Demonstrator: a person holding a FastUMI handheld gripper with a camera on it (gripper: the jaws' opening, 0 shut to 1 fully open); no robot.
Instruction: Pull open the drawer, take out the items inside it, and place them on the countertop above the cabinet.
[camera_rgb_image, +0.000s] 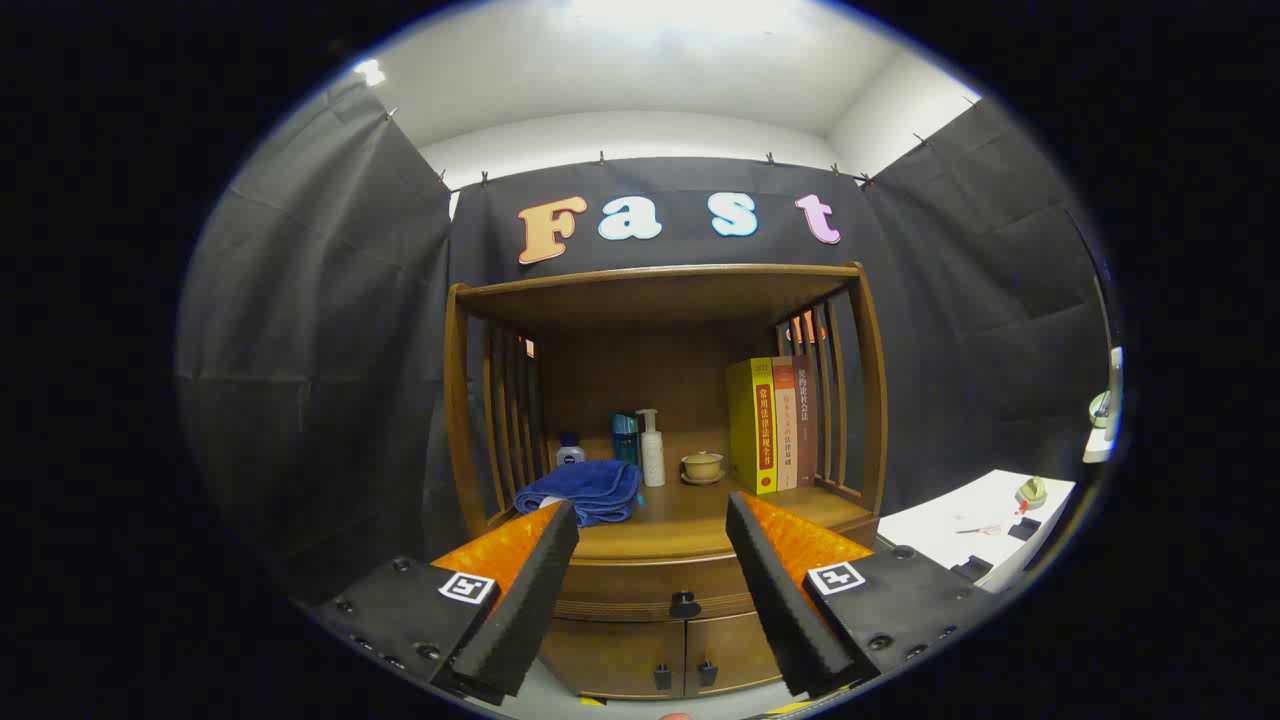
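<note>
One drawer (655, 585), wooden, set in the front of the cabinet (660, 640) just under the countertop; closed, front flush, contents not visible. One small dark knob (684, 604) at the middle of its front, seen in the gap between the two fingers.

Two cabinet doors below the drawer, both closed, each with a small dark handle (662, 676) near the centre seam.

One gripper (650, 525), fingers spread wide and holding nothing; black ribbed pads (530, 590) on orange bodies. It hangs in front of the cabinet, apart from the drawer front and touching no item.

One countertop (690, 520), wooden, forming the floor of an open shelf hutch (660, 280) with slatted sides and a flat top board. Items standing on it, beyond the fingers:
- One blue towel (585, 490), folded, lying just past the left finger's tip.
- One small white bottle with a blue cap (570, 450), behind the towel by the left slats.
- One teal bottle (625, 438), upright, behind the towel.
- One white pump bottle (652, 448), upright, just beside the teal one.
- One small lidded cup on a saucer (702, 466), between the pump bottle and the books.
- Three books (775, 425), upright against the right slats: yellow, then two with reddish spines.

One white table (975, 525) off to the right of the cabinet, carrying a few small objects too small to identify.
</note>
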